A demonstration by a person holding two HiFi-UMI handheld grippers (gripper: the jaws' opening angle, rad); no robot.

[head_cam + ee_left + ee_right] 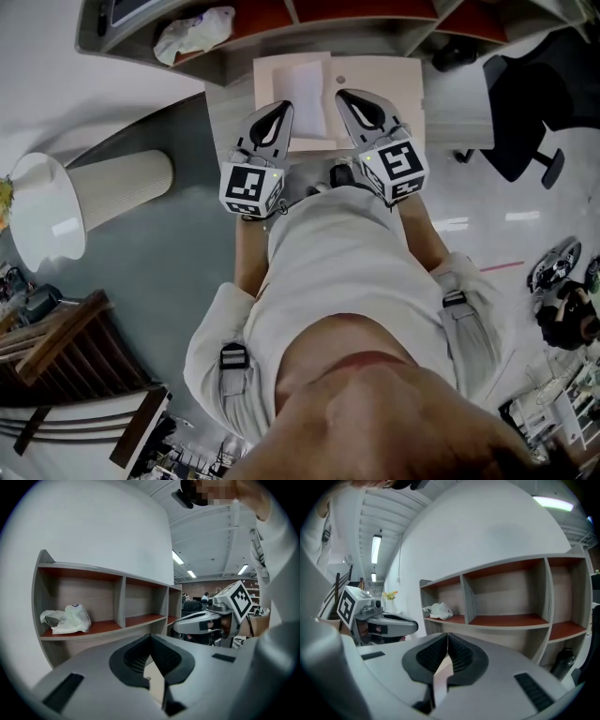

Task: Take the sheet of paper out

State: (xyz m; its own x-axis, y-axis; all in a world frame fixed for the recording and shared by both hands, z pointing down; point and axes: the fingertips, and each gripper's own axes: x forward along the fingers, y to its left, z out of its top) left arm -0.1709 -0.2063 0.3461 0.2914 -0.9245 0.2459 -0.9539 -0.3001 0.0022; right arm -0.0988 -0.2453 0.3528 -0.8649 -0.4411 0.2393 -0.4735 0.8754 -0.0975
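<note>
Far to the left of the tan envelope (384, 94), a pale ribbed cylinder (122, 187) with a flared white end lies on the grey floor, and a wooden chair (66, 356) stands nearer the person. Behind the envelope and to its left, a crumpled plastic bag (192, 33) sits in the leftmost compartment of the shelf unit (122, 604).

The left gripper (281, 111) hangs over the envelope's left half, with its tips above the lower left part of the sheet of paper (305, 80). In the left gripper view its jaws are together, tips meeting, and nothing is caught between them. Only a pale tan surface shows through the gap behind the tips.

The white sheet lies flat on the envelope's lighter left half, and the envelope rests on the tabletop (221, 112) just in front of the shelf unit.

The right gripper (345, 96) is just beside the left one, with its tips over the envelope near the sheet's right edge. Its jaws are also closed tip to tip. A whitish and pinkish strip shows through the gap, but I cannot see anything clamped there.

Well to the right of the envelope stands a black office chair (525, 103).
</note>
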